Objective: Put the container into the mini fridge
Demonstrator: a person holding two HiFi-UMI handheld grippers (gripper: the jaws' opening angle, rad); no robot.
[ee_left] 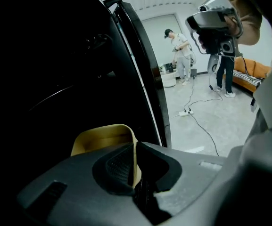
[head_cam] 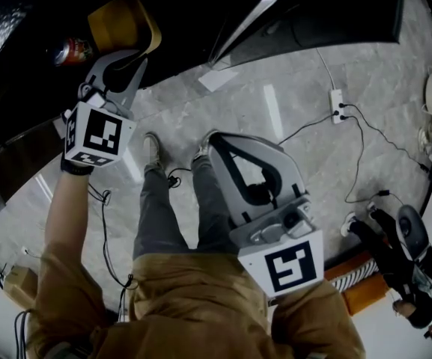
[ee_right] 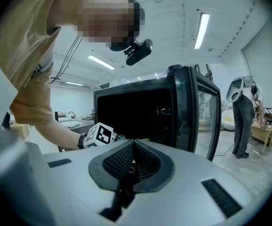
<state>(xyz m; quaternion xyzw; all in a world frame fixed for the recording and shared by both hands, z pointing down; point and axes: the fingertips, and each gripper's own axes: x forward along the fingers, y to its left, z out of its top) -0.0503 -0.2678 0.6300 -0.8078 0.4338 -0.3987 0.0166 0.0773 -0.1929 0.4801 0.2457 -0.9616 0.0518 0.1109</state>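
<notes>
The container (head_cam: pixel 124 22) is a tan, thin-walled tub at the dark mouth of the black mini fridge (head_cam: pixel 28 21). My left gripper (head_cam: pixel 128 54) is shut on its rim. In the left gripper view the tub's wall (ee_left: pixel 103 136) runs edge-on between the ribbed pads (ee_left: pixel 121 166), with the open fridge door (ee_left: pixel 143 74) just to the right. My right gripper (head_cam: pixel 213 142) hangs lower over the floor, shut with nothing in it. In the right gripper view its pads (ee_right: pixel 119 160) meet at the tip, and beyond them stand the fridge (ee_right: pixel 136 112) and its glass door (ee_right: pixel 201 112).
A red can (head_cam: pixel 71 51) lies inside the fridge beside the tub. On the marble floor are a white power strip (head_cam: pixel 337 105) with black cables and the person's shoes (head_cam: pixel 153 152). Another person (head_cam: pixel 414 264) crouches at the right. An orange sofa (ee_left: pixel 251 74) stands farther off.
</notes>
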